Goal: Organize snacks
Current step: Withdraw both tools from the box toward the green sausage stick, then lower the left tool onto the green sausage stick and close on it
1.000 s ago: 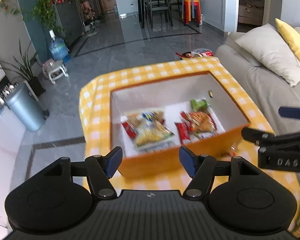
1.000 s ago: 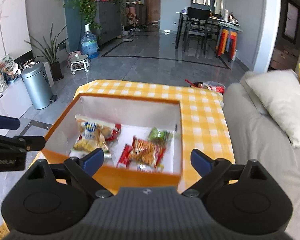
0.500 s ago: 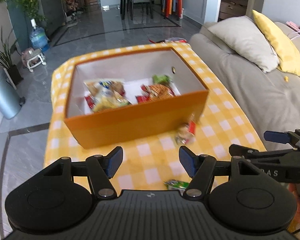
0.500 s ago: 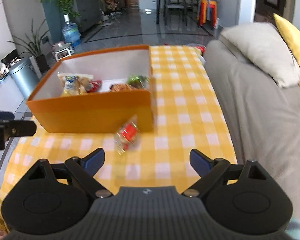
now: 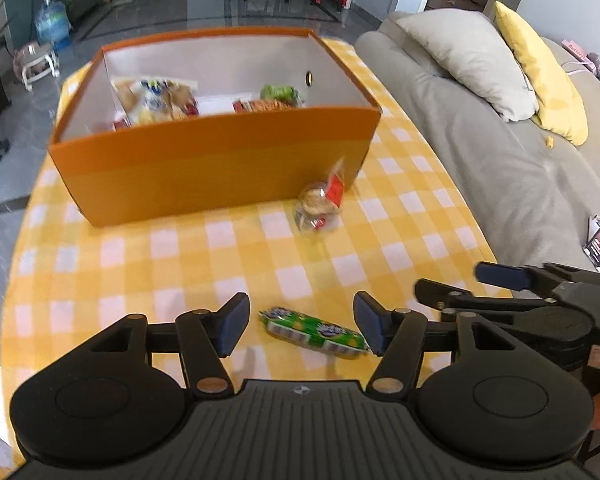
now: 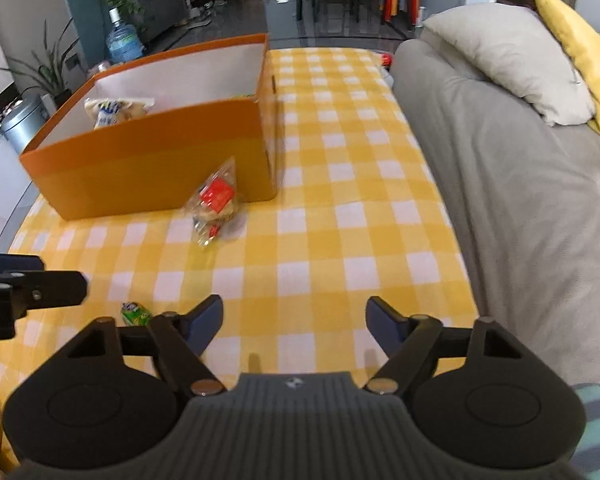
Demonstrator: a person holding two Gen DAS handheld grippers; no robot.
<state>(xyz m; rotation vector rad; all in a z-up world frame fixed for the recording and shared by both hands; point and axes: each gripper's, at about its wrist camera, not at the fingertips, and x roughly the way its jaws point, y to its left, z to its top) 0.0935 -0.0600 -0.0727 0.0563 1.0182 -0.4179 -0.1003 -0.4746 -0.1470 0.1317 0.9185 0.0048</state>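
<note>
Green crinkly foil wrapped the small snack bar (image 5: 314,330), which lay flat on the yellow-and-white checked surface (image 5: 140,272) at the lower centre of the left wrist view. It sat between the jaws of the left gripper (image 5: 300,328), which were closing; the right pad stood just beside the bar's end, and I could not tell if it touched. The bar was long, narrow and rounded at its ends. It looked light, and its slick wrapper would probably slide, so a pinch across the narrow middle seemed the safest hold.

A clear plastic bag with a round bun and a red label (image 6: 214,208) leaned against the front wall of the orange cardboard box (image 6: 152,172), left of centre in the right wrist view. It looked soft and easily crushed; the crimped top seam seemed the place to take it.

The right gripper (image 6: 296,322) hung over bare cloth at lower centre, its jaws closing with nothing between them.

Inside the box, with its white lining, lay several more packets (image 5: 156,98). A grey fabric sofa (image 6: 520,160) filled the right side.
</note>
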